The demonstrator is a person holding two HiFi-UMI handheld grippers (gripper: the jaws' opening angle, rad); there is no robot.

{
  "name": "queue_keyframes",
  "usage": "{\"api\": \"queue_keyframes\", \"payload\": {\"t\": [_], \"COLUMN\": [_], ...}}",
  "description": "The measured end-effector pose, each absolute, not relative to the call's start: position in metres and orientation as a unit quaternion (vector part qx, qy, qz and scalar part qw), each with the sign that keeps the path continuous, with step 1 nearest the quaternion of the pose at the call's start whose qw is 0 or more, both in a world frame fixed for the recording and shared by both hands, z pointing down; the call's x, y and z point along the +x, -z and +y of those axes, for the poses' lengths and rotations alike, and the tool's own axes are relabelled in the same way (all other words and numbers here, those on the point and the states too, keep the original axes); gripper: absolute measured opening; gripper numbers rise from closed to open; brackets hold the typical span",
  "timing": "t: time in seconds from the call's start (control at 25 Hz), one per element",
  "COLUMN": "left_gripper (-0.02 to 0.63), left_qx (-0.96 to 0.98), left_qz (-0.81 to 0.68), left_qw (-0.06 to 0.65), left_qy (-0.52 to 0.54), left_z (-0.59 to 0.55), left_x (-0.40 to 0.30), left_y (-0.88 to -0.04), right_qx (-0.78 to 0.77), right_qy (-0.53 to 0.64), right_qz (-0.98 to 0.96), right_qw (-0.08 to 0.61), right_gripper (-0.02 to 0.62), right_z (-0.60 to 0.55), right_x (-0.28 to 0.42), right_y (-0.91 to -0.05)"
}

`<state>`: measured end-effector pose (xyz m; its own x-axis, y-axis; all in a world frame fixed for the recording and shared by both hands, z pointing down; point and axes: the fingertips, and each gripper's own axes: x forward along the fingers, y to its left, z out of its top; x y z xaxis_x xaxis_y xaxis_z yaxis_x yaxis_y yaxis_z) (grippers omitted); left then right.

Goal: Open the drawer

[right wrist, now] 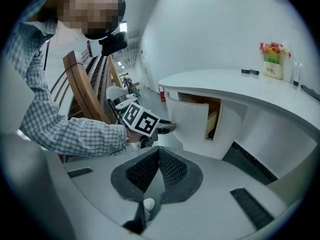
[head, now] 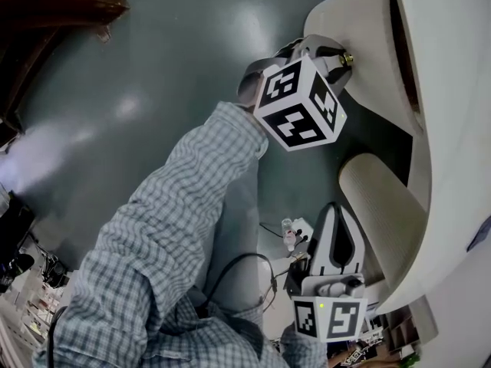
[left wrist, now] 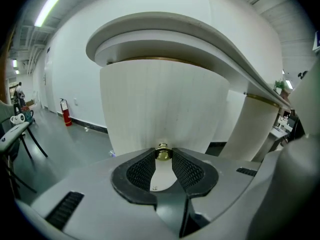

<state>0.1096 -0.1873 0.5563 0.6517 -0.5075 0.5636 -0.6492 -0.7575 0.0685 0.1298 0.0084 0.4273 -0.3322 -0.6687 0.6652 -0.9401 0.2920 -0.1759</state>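
From the head view, the left gripper (head: 343, 58) reaches up to the brass knob (head: 347, 57) on the curved white drawer front (head: 376, 60), while the right gripper (head: 335, 209) hangs lower down, apart from the furniture. In the left gripper view, the jaws pinch that knob between the tips of their pads, and the drawer front fills the background. In the right gripper view, that gripper's jaws meet at the tips with nothing between them. Beyond them, the drawer (right wrist: 192, 124) stands partly out of the rounded white counter (right wrist: 225, 81), and a gap shows its wooden interior (right wrist: 214, 115). The opening looks begun, with further pulling probably left.
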Motion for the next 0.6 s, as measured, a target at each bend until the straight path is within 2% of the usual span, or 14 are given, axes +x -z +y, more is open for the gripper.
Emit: {"api": "queue_keyframes", "payload": {"t": [0.6], "left_gripper": [0.109], "left_qx": [0.879], "left_qz": [-0.324], "left_qw": [0.157], "left_qy": [-0.314], "left_z": [-0.138], "left_x": [0.055], "left_y": [-0.561], "right_qx": [0.522], "right_qy": [-0.277], "right_qz": [-0.775], "right_qw": [0.224], "right_gripper": [0.008], "right_z": [0.013], "right_x": [0.109], "right_y": [-0.404]}}
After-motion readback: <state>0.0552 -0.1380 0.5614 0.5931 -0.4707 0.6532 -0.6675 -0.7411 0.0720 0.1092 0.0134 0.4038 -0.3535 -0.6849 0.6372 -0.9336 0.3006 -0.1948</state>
